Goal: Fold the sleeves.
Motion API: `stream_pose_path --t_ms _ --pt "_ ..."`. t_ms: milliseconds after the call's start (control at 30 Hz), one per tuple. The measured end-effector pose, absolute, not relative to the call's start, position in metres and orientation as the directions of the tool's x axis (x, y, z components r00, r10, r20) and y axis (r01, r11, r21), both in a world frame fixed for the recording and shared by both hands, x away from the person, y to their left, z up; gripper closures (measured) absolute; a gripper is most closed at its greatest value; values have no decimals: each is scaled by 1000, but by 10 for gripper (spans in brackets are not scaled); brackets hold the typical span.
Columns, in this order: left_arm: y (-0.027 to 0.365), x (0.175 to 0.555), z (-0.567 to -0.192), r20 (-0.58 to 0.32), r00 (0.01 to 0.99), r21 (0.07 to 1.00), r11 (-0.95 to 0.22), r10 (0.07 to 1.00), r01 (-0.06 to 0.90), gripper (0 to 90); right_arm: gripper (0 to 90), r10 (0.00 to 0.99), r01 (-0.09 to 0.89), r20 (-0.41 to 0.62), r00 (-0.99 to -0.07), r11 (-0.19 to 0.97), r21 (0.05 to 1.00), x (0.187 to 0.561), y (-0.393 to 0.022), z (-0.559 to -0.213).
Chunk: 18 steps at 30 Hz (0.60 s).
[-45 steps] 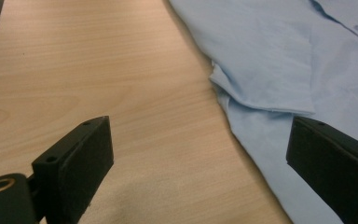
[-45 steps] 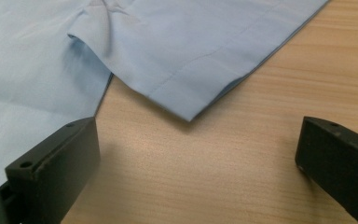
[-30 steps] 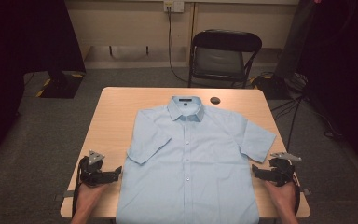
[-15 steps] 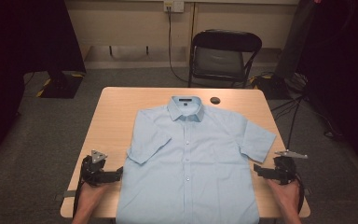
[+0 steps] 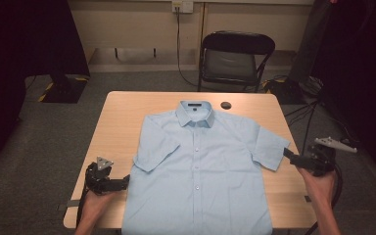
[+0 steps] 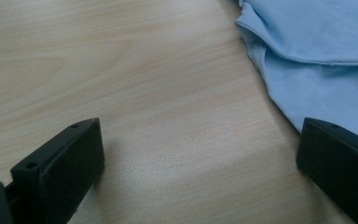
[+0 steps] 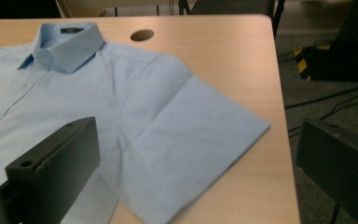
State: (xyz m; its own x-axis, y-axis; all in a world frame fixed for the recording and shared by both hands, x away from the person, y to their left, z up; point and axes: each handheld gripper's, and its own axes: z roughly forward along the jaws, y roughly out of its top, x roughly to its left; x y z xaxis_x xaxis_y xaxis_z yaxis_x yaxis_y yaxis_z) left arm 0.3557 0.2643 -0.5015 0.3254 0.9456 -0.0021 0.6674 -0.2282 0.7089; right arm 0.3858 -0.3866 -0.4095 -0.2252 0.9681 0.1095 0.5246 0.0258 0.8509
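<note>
1. No brand or writing can be read: the dark label inside the collar (image 5: pixel 196 105) of the shirt (image 5: pixel 200 166) is too small to make out, and so is the same label in your right gripper view.
2. The shirt is pale blue and short-sleeved. It lies flat, buttoned and face up in the middle of the desk (image 5: pixel 127 122), collar towards the far edge, hem at your near edge.
3. Your left gripper (image 5: pixel 120 183) sits low at the near left of the desk, just beside the shirt's left edge. Its fingers (image 6: pixel 70 163) have just been opening and are spread wide over bare wood, nothing between them, with the shirt's edge close to the right finger.
4. Your right gripper (image 5: pixel 290 155) hangs just off the desk's right edge, near the sleeve (image 5: pixel 270 147). Its fingers (image 7: pixel 60 163) are spread and empty.
5. The desk is light wood grain with a dark round hole (image 5: pixel 225 105) near the collar.
6. Behind the desk stands a black folding chair (image 5: pixel 235 58) on grey carpet. A cable drops from a wall outlet (image 5: pixel 182 6), and the room's sides are dark.
</note>
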Motion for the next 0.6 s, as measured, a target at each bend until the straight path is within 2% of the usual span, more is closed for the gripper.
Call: stream_pose_path --t_ms 133,267,433,600 --pt "264 356 -501 -3 324 709 -227 946 668 5 0 970 466 61 -233 56 883 406 -384 -385" --pt "264 356 -501 -3 324 709 -227 946 668 5 3 965 468 61 -254 67 881 422 -383 -376" --pt "264 356 -501 -3 323 709 -226 946 668 6 43 960 514 48 -277 105 852 450 -383 -380" --pt "264 356 -501 -3 323 709 -226 946 668 6 105 961 600 81 -265 99 794 478 -392 -402"
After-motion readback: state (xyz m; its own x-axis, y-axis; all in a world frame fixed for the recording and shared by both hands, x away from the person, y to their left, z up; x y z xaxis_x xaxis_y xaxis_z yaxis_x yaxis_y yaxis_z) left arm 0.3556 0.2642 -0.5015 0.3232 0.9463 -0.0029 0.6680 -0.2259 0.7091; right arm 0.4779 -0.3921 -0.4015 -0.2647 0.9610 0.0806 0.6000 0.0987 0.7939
